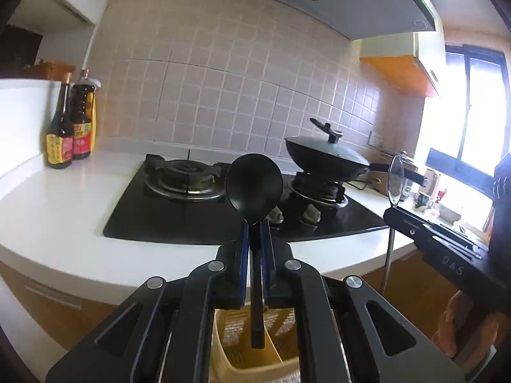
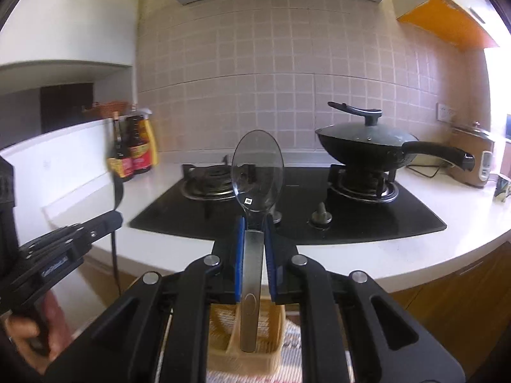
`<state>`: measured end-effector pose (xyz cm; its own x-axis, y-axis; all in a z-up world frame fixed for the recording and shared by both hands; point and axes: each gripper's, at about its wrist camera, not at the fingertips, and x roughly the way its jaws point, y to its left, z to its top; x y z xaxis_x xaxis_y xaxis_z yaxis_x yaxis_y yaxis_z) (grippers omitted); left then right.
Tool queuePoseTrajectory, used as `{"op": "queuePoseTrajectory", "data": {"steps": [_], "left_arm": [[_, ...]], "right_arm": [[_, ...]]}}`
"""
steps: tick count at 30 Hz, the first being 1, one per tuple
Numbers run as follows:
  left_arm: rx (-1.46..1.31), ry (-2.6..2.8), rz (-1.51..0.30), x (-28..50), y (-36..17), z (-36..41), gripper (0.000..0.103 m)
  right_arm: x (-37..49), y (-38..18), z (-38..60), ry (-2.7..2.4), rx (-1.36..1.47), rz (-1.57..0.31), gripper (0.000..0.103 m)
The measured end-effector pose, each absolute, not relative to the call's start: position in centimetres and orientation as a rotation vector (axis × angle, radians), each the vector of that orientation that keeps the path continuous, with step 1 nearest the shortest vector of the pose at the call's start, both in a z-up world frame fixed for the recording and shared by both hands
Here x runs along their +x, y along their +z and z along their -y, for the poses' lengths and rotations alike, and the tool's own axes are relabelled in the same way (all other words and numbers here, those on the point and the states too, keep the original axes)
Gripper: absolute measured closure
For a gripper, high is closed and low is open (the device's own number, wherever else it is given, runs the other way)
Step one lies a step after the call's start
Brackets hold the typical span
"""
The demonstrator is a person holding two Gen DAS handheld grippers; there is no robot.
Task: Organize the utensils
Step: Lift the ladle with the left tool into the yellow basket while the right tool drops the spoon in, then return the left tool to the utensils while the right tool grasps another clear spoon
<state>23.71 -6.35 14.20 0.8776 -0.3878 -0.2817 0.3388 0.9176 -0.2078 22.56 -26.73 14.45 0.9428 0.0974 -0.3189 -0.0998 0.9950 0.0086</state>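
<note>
Left gripper (image 1: pixel 254 233): jaws clenched on the handle of a black spoon (image 1: pixel 254 185), held upright, bowl up, handle end hanging down over a yellow caddy (image 1: pixel 246 351) seen below between the gripper arms; handle tip sits above or at a divider, contact cannot be told. Right gripper (image 2: pixel 254 226): jaws clenched on the flat metal handle of a steel spoon (image 2: pixel 257 172), also upright, bowl up with a small sticker near the neck; handle end reaches down into the caddy (image 2: pixel 223 348), which compartment is unclear. Caddy has slotted walls and inner dividers and stands on a patterned cloth (image 2: pixel 293 344). Each gripper shows at the edge of the other's view, side by side, near but apart. Ahead: white desk (image 1: pixel 64 210) with a black hob (image 1: pixel 179 217); left burner (image 1: pixel 186 177) bare, lidded wok (image 2: pixel 367 146) on the right burner. Sauce bottles (image 1: pixel 68 127) stand at the back left corner of the desk; a rice cooker (image 2: pixel 476 156) at the far right.
</note>
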Motion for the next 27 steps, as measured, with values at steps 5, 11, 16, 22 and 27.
{"op": "queuePoseTrajectory", "data": {"steps": [5, 11, 16, 22, 27], "left_arm": [[-0.177, -0.373, -0.314, 25.8, 11.3, 6.3, 0.098], [-0.150, -0.370, -0.323, 26.3, 9.4, 6.2, 0.097], [-0.155, -0.385, -0.338, 24.9, 9.0, 5.4, 0.078], [-0.170, -0.412, -0.350, 20.9, 9.6, 3.6, 0.060], [-0.220, -0.465, -0.468, 18.2, 9.9, 2.0, 0.056]], "right_arm": [[24.6, 11.1, 26.5, 0.087, -0.028, -0.343, 0.093], [24.3, 9.3, 26.4, 0.098, -0.021, -0.369, 0.092], [22.4, 8.7, 26.9, 0.138, 0.014, -0.410, 0.080], [18.7, 8.8, 27.7, 0.158, 0.055, -0.455, 0.070], [15.3, 9.4, 27.9, 0.161, 0.062, -0.537, 0.070]]}}
